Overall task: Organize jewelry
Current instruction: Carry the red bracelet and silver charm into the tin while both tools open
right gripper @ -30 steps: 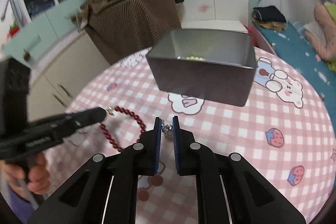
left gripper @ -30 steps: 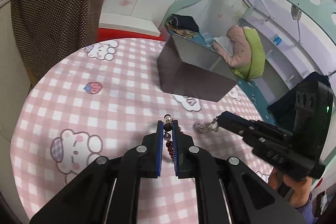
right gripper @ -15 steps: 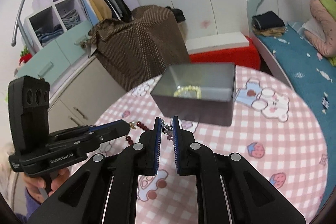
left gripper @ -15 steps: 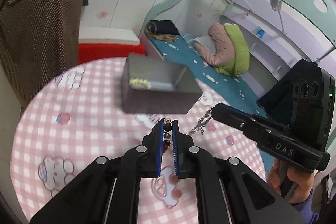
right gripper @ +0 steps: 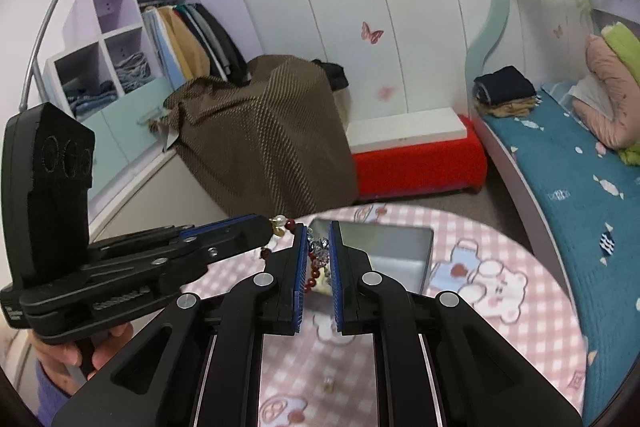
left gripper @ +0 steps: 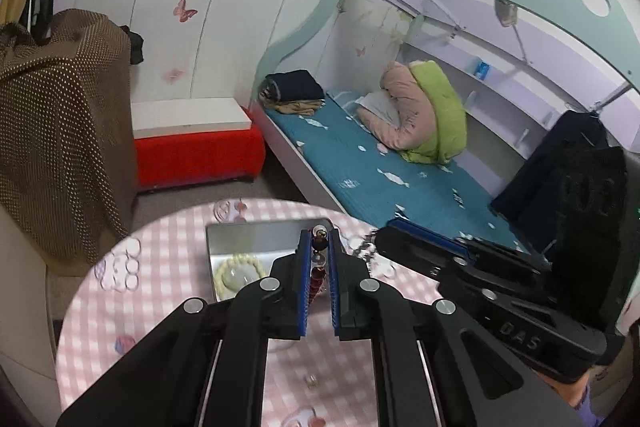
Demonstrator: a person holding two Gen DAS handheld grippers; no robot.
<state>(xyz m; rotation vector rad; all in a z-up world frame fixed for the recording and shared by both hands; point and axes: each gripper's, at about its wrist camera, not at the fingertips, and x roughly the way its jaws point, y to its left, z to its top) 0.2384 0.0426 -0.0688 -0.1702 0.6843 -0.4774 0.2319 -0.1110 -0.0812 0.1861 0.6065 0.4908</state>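
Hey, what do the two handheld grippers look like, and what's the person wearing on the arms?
Both the left gripper and the right gripper are matte black, with angular linkage arms, silver pivot bolts and blue ribbed pads. Each has a boxy black rear housing with three round recesses. The right one carries raised "DAS" lettering. A purple sleeve cuff shows at the wrist.

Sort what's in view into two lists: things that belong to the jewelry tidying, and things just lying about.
Part of the job:
- red bead bracelet, held at both ends
- left gripper
- right gripper
- grey box
- pale bead bracelet inside it

Lying about:
- brown dotted cloth
- red bench
- folded clothes
- green and pink jackets
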